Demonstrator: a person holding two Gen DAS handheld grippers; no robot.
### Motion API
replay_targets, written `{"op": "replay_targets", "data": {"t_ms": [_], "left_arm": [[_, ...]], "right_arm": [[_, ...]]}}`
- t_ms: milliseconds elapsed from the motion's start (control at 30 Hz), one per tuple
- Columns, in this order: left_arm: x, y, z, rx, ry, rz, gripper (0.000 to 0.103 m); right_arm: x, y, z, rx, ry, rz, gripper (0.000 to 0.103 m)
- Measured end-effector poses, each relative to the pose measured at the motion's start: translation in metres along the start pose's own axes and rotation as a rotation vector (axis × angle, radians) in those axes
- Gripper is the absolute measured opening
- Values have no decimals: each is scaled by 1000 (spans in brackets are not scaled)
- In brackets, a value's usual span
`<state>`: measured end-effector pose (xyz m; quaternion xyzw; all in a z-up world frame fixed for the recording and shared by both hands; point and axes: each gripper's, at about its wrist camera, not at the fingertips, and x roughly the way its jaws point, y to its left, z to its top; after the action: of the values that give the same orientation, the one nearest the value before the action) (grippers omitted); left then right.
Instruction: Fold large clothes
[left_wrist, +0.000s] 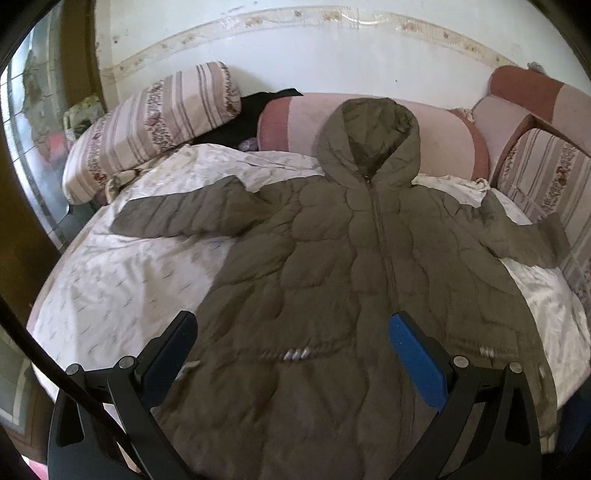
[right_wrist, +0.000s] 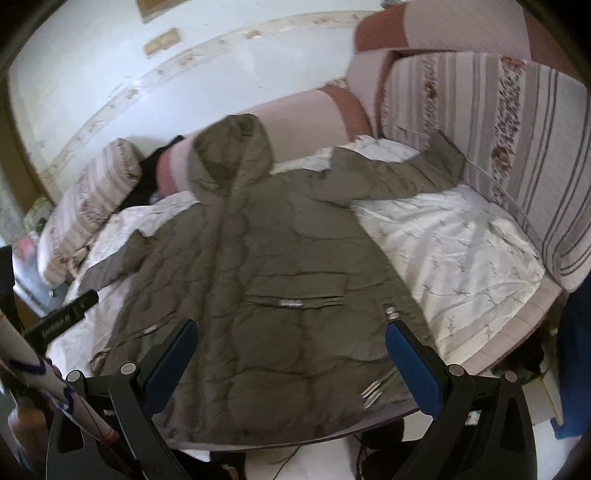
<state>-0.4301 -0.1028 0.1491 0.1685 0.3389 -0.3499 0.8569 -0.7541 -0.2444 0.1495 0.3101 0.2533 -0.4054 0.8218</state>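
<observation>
While the hooded puffer jacket (left_wrist: 369, 258) lies spread on the bed (left_wrist: 110, 295), both grippers' fingers (left_wrist: 417, 358) (right_wrist: 413, 365) gape empty; judging next, grasp a sleeve (left_wrist: 184, 210) and fold inward.

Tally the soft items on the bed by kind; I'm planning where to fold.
Olive quilted hooded jacket: 1
Striped floral pillows: 2
Pink-and-rust bolster cushions: 2
Black garment: 1
White patterned bedsheet: 1
Total: 7

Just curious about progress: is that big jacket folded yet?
Not yet. The jacket lies spread flat on the bed, both sleeves out, hood up.
</observation>
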Motion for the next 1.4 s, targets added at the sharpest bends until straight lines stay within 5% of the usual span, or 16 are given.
{"op": "replay_targets", "data": {"t_ms": [233,433,967,1400], "left_arm": [[88,-45,36,-47,82,-16,103],[149,-74,24,40,149,-3,103],[161,-66,29,32,159,1,103],[171,-76,28,77,158,7,103]], "right_arm": [[37,-34,26,85,32,-89,103],[63,-63,47,152,45,-134,103],[148,-215,179,322,-34,-289,101],[232,-285,235,317,20,-444,79]]}}
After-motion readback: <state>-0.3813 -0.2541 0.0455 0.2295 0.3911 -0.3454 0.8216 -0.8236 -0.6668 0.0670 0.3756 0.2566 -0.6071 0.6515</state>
